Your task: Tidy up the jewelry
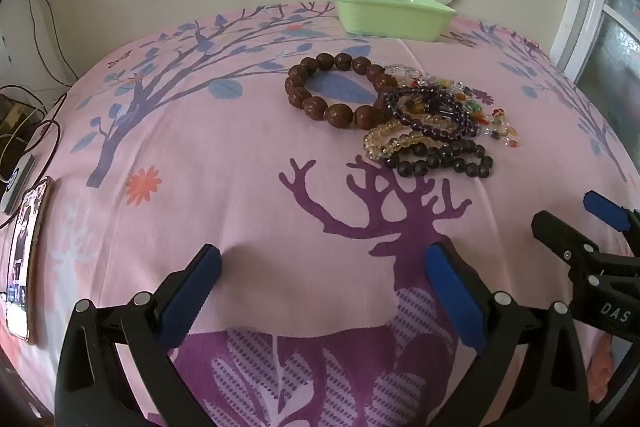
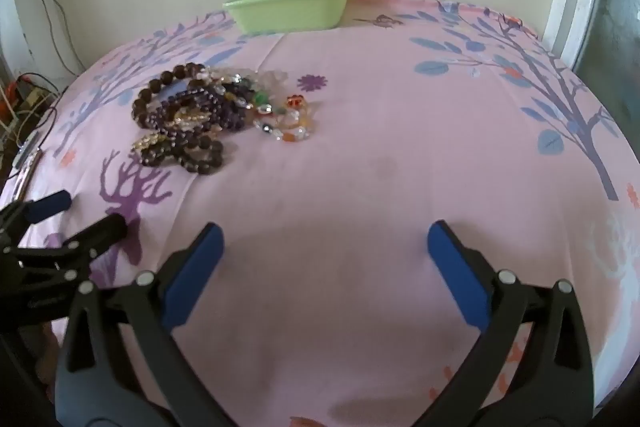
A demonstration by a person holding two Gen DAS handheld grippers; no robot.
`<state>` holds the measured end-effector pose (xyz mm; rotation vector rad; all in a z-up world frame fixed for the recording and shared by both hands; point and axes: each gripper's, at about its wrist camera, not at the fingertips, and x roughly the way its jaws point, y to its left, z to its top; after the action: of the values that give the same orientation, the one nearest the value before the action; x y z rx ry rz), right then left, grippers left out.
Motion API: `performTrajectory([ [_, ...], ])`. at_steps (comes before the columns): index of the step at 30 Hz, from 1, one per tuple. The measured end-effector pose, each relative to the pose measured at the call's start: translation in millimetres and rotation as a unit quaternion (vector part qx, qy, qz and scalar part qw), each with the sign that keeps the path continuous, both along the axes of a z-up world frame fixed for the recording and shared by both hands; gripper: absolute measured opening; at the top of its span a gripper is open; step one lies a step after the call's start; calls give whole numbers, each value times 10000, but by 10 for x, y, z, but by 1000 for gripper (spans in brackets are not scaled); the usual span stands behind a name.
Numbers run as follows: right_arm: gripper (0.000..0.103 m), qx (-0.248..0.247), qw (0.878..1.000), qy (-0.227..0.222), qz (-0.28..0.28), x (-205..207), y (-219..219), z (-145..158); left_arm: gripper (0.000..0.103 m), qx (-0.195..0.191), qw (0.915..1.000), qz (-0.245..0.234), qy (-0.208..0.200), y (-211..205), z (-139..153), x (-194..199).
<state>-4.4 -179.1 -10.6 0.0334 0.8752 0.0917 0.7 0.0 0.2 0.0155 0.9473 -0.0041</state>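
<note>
A: Several beaded bracelets (image 1: 404, 111) are lying heaped on the pink cloth (image 1: 240, 187), at one o'clock from the left gripper (image 1: 322, 273); a green tub (image 1: 390, 15) is waiting at twelve.

B: Lifting one strand at a time, starting with the big brown bracelet (image 1: 332, 89), is likely avoiding tangles. Both the left gripper and the right gripper (image 2: 324, 251) are tilting downward, jaws spread wide, pinching nothing.

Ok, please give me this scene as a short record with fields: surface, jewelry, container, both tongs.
surface: pink printed cloth, deer and tree pattern
jewelry: pile of beaded bracelets lying on the cloth; large brown bead bracelet at its left edge
container: green plastic tub beyond the pile, near the wall; its inside is not visible
left tongs: open, holding nothing
right tongs: open, holding nothing
</note>
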Motion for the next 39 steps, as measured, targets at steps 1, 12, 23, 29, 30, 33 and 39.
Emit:
performTrajectory([
  [1,99,12,10000,-4,1,1,2,1,100,0,10000,-31,-53,-2,4,-12],
  [12,99,23,10000,-10,-3,0,-15,11,100,34,10000,-2,-45,-45,33,-38],
  [23,99,-33,10000,-2,-4,0,-34,28,100,20,10000,-13,-48,-23,31,-48],
  [29,99,-70,10000,-1,-5,6,-28,22,100,20,10000,-11,-52,-26,26,-51],
  [30,99,-68,10000,0,-5,9,-34,22,100,20,10000,-11,-52,-26,26,-51],
  [33,99,-70,10000,-3,-6,9,-25,25,100,20,10000,-8,-54,-25,23,-51],
  [39,99,-47,10000,-16,-3,9,-36,27,100,16,10000,-8,-54,-23,22,-51],
])
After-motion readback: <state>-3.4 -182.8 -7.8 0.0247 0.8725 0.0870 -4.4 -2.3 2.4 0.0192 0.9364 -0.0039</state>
